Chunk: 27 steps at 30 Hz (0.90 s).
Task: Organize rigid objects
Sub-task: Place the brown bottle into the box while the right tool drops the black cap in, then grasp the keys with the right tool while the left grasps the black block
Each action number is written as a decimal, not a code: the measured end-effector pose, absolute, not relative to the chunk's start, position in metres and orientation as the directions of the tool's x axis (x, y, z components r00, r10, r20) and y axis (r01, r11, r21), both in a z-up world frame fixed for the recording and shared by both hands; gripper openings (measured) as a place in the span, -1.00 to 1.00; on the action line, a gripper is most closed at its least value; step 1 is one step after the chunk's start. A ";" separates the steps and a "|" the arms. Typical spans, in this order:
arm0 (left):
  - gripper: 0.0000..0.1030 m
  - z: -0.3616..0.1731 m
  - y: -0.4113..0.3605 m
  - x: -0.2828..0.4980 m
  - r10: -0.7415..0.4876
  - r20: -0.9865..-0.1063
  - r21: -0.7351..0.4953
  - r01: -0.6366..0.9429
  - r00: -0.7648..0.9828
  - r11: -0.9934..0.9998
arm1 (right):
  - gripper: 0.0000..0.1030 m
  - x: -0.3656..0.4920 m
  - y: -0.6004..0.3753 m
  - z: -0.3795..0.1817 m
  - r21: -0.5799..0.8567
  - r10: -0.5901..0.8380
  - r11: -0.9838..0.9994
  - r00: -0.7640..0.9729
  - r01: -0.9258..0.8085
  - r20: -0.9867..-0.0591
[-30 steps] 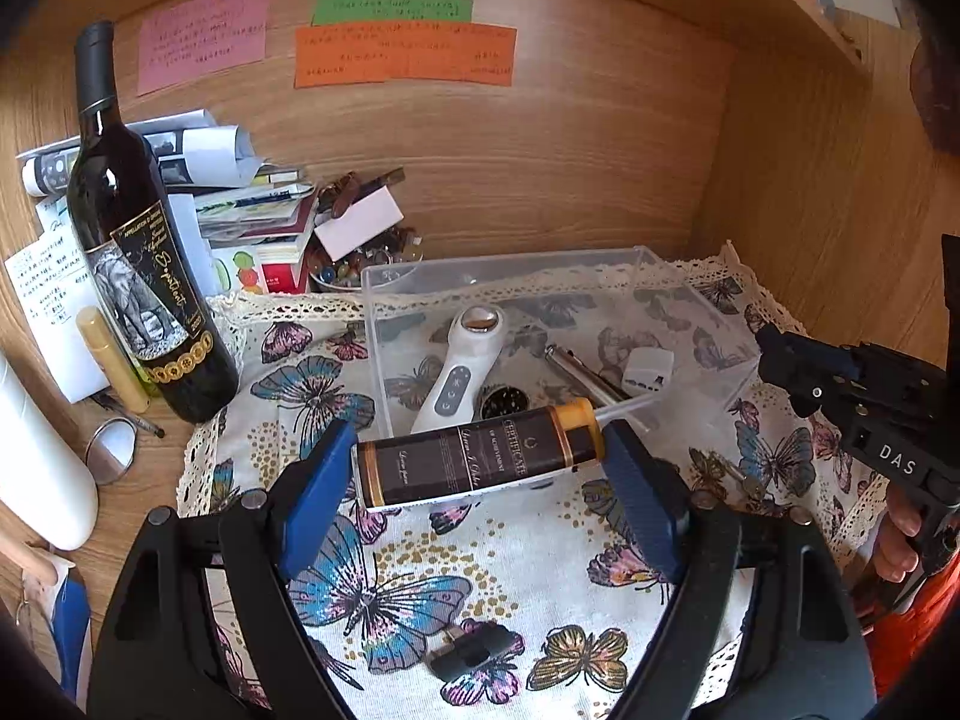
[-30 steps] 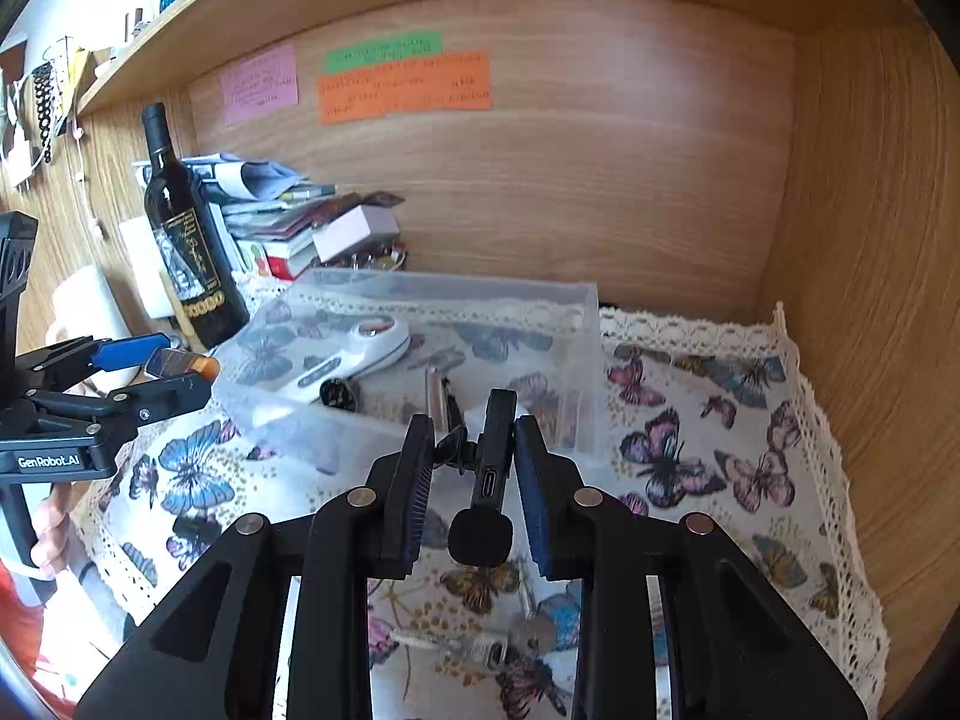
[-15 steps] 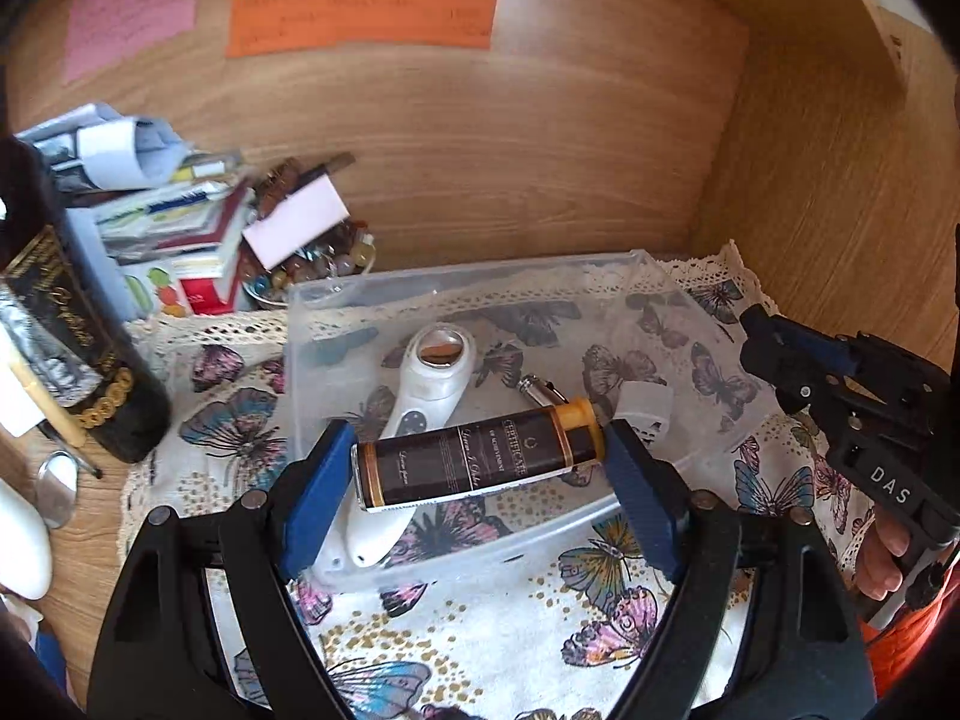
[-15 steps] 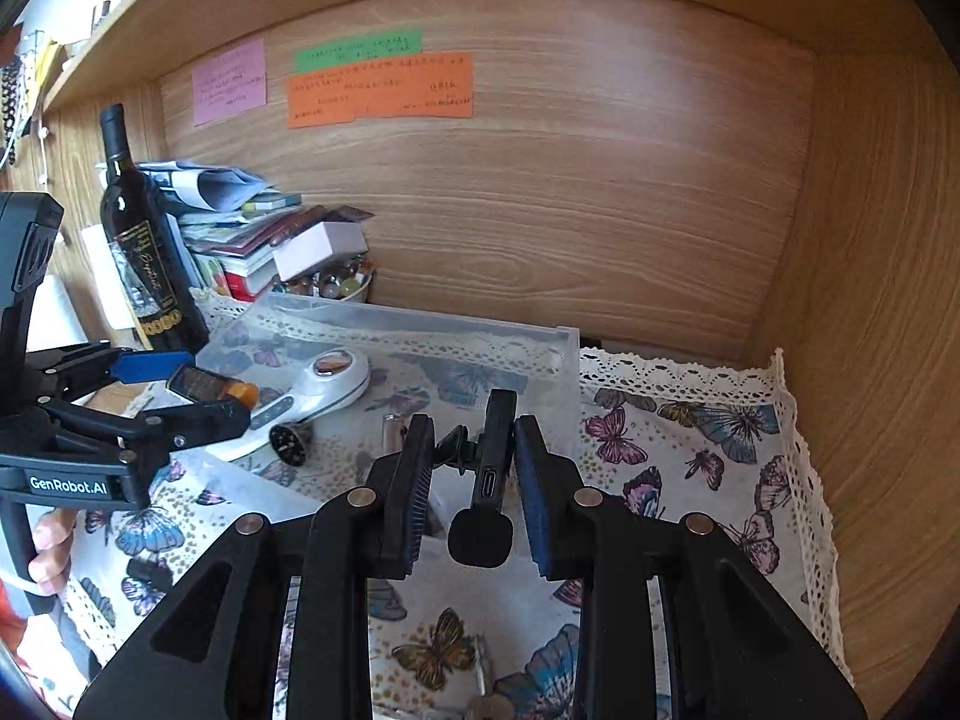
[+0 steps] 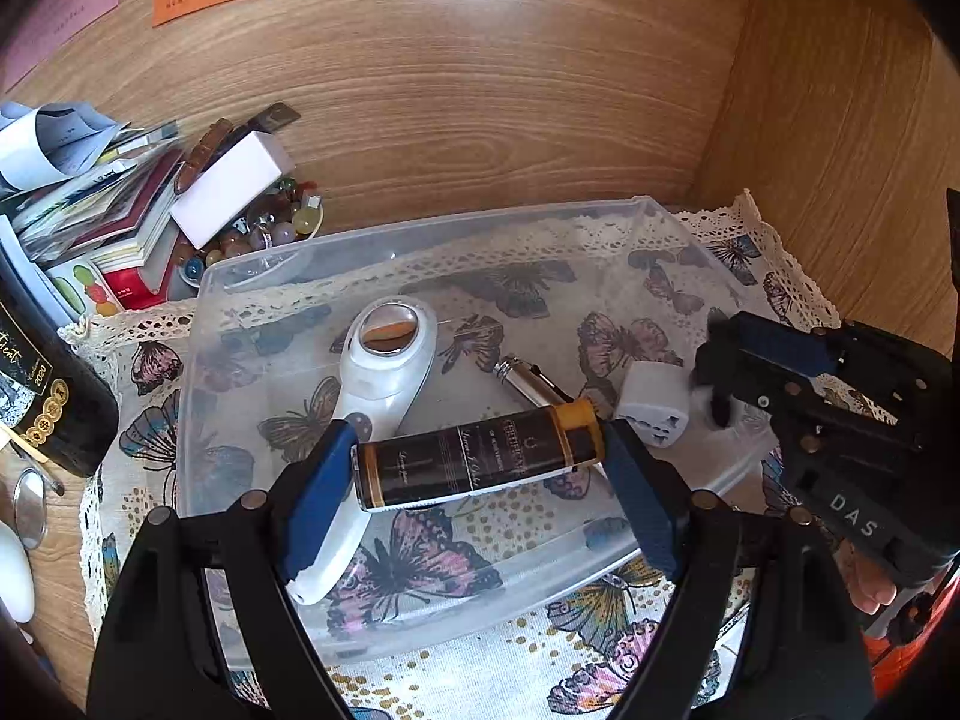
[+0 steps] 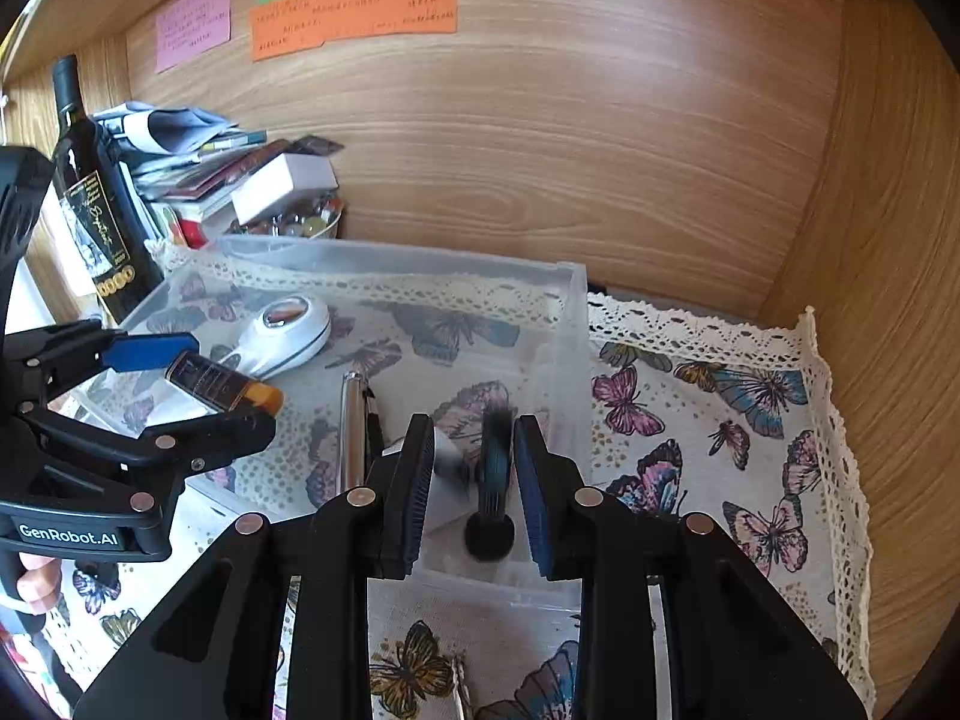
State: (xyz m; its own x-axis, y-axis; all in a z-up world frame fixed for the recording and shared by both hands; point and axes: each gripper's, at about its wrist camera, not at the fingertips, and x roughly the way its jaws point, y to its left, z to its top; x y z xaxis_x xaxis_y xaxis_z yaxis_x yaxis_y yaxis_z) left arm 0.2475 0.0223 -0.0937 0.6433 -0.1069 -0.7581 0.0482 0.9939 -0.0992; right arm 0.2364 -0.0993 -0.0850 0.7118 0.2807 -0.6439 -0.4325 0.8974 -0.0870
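The left gripper's (image 5: 480, 468) jaws are clamped end to end on a dark cosmetic bottle (image 5: 474, 465) with an orange cap, held above the clear plastic bin (image 5: 654, 210). The right gripper's (image 6: 474, 480) jaws stand apart around a small black clip-like gadget (image 6: 493, 486), blurred, apparently just released over the bin's right side. The step looks like dropping items into the bin; next, the left jaws need to lower and open beside the white handheld device (image 5: 384, 372), clear of the white plug adapter (image 5: 654, 405).

Dark tube (image 5: 477, 465), orange cap, horiz over clear bin (image 5: 420, 234); black clip (image 6: 493, 483) above bin.
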 end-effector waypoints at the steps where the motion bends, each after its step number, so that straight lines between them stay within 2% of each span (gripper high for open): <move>1: 0.61 -0.094 0.023 0.248 -0.108 -0.760 -0.101 0.048 0.641 0.994 | -0.51 0.236 -0.099 -0.085 -0.089 0.282 0.895 0.709 -0.437 -0.646; 4: 0.65 -0.093 0.022 0.247 -0.112 -0.760 -0.103 0.052 0.640 0.993 | -0.46 0.234 -0.097 -0.085 -0.097 0.285 0.889 0.708 -0.447 -0.646; 6: 0.75 -0.091 0.021 0.246 -0.110 -0.759 -0.098 0.054 0.642 0.994 | -0.38 0.230 -0.096 -0.083 -0.099 0.289 0.888 0.712 -0.449 -0.640; 12: 0.78 -0.077 0.020 0.231 -0.107 -0.736 -0.089 0.062 0.668 0.994 | -0.29 0.213 -0.099 -0.069 -0.108 0.299 0.888 0.740 -0.447 -0.603; 19: 0.91 -0.050 0.030 0.199 -0.083 -0.678 -0.076 0.043 0.730 0.996 | 0.06 0.183 -0.109 -0.051 -0.122 0.312 0.890 0.782 -0.440 -0.540; 27: 0.97 -0.041 0.046 0.154 -0.039 -0.649 -0.046 0.012 0.760 0.999 | 0.31 0.155 -0.122 -0.056 -0.123 0.312 0.892 0.788 -0.435 -0.531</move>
State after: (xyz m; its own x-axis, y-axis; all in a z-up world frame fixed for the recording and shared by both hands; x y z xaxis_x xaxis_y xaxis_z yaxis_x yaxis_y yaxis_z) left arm 0.1545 0.0465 -0.0411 0.7597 -0.0391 -0.6491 0.0118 0.9989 -0.0463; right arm 0.1550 -0.1222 -0.0561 0.7880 0.3116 -0.5310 -0.4353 0.8919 -0.1226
